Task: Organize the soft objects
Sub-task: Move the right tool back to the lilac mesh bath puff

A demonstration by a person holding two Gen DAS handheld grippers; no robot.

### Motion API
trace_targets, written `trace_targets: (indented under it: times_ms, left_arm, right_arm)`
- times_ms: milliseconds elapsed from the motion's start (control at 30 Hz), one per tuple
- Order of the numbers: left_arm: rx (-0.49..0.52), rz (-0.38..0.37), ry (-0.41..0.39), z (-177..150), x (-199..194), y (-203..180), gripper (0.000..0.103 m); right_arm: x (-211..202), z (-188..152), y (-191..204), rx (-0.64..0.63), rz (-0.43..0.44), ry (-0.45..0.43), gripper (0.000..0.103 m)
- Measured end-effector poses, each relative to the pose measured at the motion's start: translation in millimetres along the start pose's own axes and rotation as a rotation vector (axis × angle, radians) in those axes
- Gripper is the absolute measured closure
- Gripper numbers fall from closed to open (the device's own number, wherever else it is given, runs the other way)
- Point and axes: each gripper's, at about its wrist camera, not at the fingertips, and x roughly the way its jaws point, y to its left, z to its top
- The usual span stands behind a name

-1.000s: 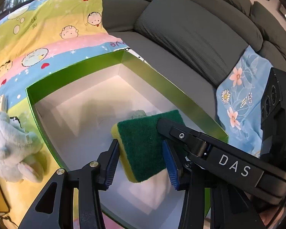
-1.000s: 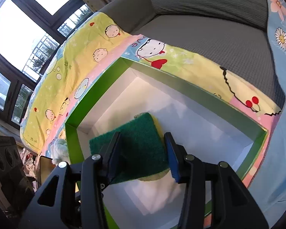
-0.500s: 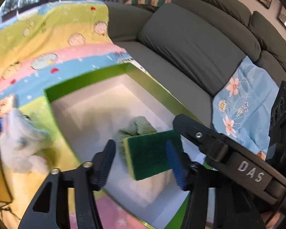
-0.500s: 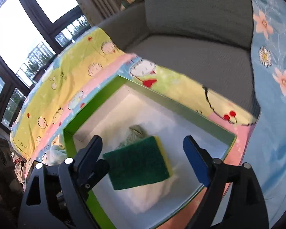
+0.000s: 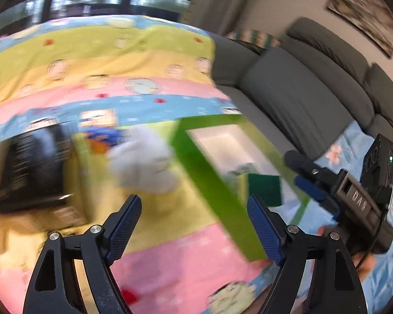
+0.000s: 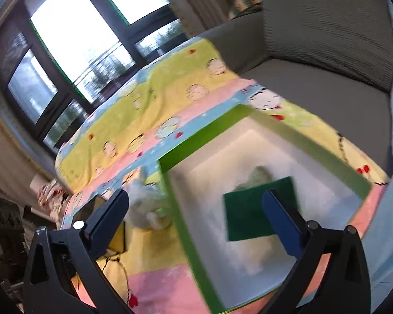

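— Where was the flat rectangular sponge with the dark green scouring top and yellow foam body (image 6: 259, 208)?

— It lay inside the shallow green cardboard box with the white inside (image 6: 188, 141), on the white bottom, with the green rough face up. From the left wrist view I saw also its yellow edge. Just behind it there was a crumpled pale green soft cloth (image 6: 256, 175), touching it or nearly so; the picture was blurred, so I could not tell which.

— And the tools?

— The right gripper (image 6: 196, 209) was above the box, its jaws spread very wide and opening, with nothing pinched between them. The left gripper (image 5: 194, 222) was over the striped cartoon-print blanket (image 5: 118, 60), beside the near wall of the box. Its jaws were opening too, and empty.

— Anything else soft?

— A fluffy white plush toy (image 5: 144, 162) lay on the blanket, just outside the box.
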Motion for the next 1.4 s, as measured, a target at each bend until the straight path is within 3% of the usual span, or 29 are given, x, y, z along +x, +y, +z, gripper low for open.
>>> trace_targets:
  times_ms: [167, 333, 467, 600, 733, 867, 1033, 1200, 1267, 1400]
  left_arm:
    - [-0.107, 0.131, -0.044, -34, -50, 66, 0.020]
    - [-0.290, 0.292, -0.082, -78, -102, 148, 0.020]
    - [-0.425, 0.341, -0.097, -114, -135, 200, 0.020]
    - [-0.498, 0.381, -0.115, -133, -152, 226, 0.020]
    - [-0.541, 0.363, -0.135, -144, -162, 243, 0.020]
    - [-0.538, 0.348, -0.138, -145, -165, 250, 0.020]
    - [-0.530, 0.310, -0.137, -150, -167, 254, 0.020]
    - [-0.543, 0.295, -0.135, -156, -169, 260, 0.020]
    - [-0.542, 0.286, -0.133, -158, -170, 262, 0.020]
    - [-0.550, 0.278, -0.125, -160, -170, 267, 0.020]
  right_arm:
    - [6, -13, 37, -0.076, 0.075, 0.061, 0.001]
    - [10, -35, 75, -0.165, 0.127, 0.130, 0.001]
    - [15, -60, 106, -0.237, 0.167, 0.201, 0.001]
    - [26, -83, 138, -0.266, 0.234, 0.290, 0.001]
    - [37, -104, 184, -0.312, 0.293, 0.365, 0.002]
    - [45, -109, 243, -0.417, 0.323, 0.386, 0.002]
    - [83, -102, 328, -0.587, 0.332, 0.433, 0.012]
    - [147, -114, 401, -0.770, 0.295, 0.531, 0.015]
    - [175, -118, 413, -0.785, 0.237, 0.595, 0.015]
    - [223, -134, 430, -0.889, 0.095, 0.634, 0.024]
